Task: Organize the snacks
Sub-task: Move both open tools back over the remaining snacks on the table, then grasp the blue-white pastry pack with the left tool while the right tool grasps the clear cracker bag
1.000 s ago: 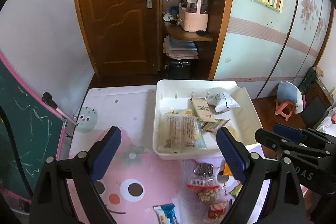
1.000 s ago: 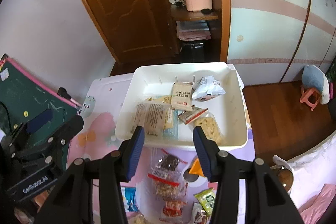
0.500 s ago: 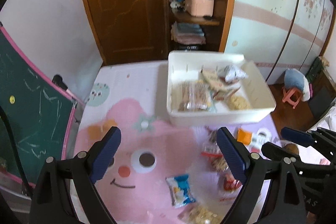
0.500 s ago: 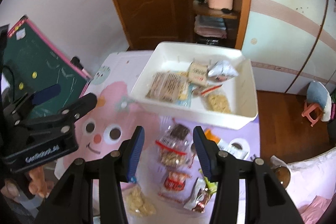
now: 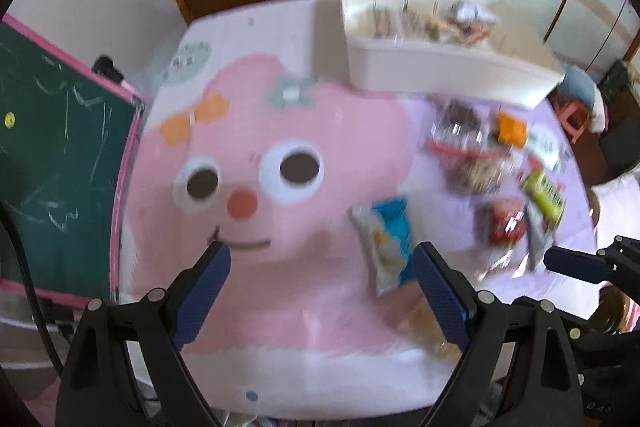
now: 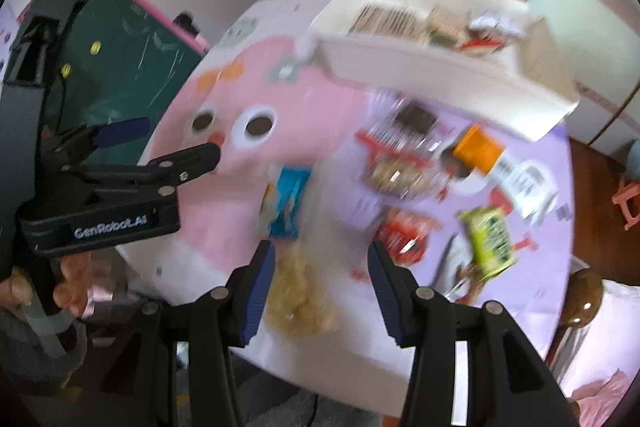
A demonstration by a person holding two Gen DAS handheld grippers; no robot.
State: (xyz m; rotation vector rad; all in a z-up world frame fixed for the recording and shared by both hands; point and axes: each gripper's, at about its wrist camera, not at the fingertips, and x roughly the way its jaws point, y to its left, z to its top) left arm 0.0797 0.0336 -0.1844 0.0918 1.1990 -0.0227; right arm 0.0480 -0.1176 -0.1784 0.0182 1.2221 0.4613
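Observation:
A white bin (image 5: pixel 432 75) (image 6: pixel 420 67) with several snacks inside stands at the far side of the pink cartoon mat (image 5: pixel 280 131). Loose packets lie in front of it: a blue one (image 5: pixel 390 243) (image 6: pixel 289 203), a clear bag of nuts (image 5: pixel 464 151) (image 6: pixel 400 155), a red one (image 6: pixel 404 235), a green one (image 5: pixel 546 195) (image 6: pixel 488 239), an orange one (image 6: pixel 478 149) and a pale yellow bag (image 6: pixel 300 291). My left gripper (image 5: pixel 320 287) hangs open over the mat, left of the blue packet. My right gripper (image 6: pixel 324 279) is open above the table's near edge, with the pale bag under its left finger.
A green chalkboard (image 5: pixel 60 155) with a pink frame leans at the table's left side. A pink stool (image 5: pixel 576 115) stands on the floor to the right. Behind the bin are a brown door and shelves. A hand (image 6: pixel 68 291) holds the left gripper (image 6: pixel 168 143).
Both grippers have sunk and tipped downward, pulling back from the bin toward the loose packets. The bin has slid to the top of both views. Neither opening has changed.

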